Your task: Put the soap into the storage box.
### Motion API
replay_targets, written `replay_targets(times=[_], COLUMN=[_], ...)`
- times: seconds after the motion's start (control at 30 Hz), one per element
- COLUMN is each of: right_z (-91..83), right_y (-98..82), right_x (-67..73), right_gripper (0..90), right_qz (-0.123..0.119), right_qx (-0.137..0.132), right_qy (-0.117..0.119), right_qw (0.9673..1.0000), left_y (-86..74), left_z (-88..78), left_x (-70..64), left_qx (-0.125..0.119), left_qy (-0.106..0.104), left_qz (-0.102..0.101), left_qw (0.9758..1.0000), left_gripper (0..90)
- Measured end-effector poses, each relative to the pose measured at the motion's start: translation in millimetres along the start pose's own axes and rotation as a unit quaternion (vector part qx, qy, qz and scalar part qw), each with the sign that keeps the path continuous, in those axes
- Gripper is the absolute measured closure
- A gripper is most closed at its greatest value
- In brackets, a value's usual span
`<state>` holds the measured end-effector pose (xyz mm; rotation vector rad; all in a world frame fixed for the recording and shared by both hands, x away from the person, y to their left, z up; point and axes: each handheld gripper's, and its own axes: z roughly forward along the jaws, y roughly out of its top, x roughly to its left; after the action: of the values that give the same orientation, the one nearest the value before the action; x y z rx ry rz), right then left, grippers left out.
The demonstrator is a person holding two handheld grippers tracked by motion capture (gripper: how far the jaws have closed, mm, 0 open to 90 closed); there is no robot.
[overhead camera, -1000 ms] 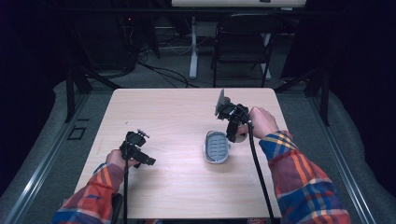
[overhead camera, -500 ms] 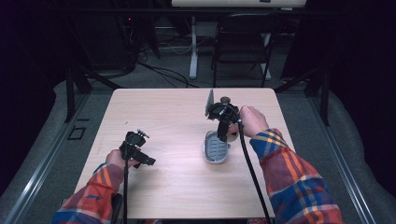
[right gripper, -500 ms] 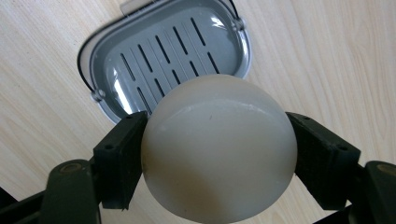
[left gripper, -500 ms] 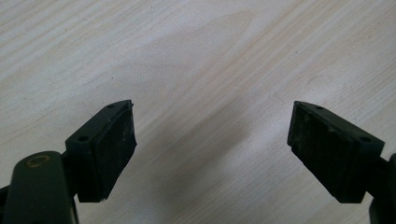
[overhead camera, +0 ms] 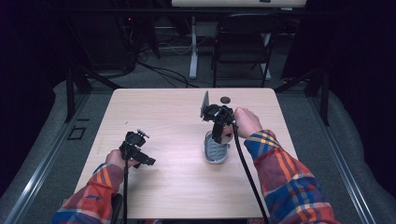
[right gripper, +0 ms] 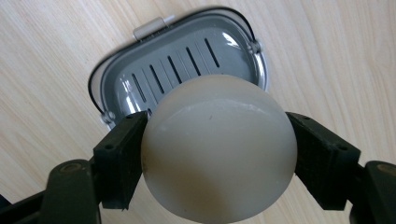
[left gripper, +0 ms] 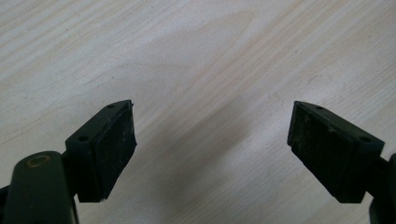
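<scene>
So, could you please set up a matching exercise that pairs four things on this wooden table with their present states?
Things:
1. right gripper
2. left gripper
3. round off-white bar of soap
4. grey oval slotted soap dish

States:
A. lies on the table with nothing in it
B. jaws wide apart over bare wood
C. clamped between two black jaws
D. held above the dish, jaws closed on something

Pairs: 1-D, 2-B, 3-C, 4-A
</scene>
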<state>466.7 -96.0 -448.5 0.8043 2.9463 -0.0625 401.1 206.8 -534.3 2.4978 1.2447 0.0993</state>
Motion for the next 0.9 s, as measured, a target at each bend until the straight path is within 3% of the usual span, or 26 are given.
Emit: replay_targets(times=[0.9], right_z=[41.0], right_y=[10.4], right_x=[10.6], right_gripper=[24.6], right_qz=[-0.018], right_qx=[0.009], right_qy=[0.023], right_qw=[0.9995], left_y=[0.1], left_z=[0.9], left_x=[0.1], left_qx=[0.002], left_qy=[0.0], left_qz=[0.001], left_qw=[1.0], left_gripper=[15.2])
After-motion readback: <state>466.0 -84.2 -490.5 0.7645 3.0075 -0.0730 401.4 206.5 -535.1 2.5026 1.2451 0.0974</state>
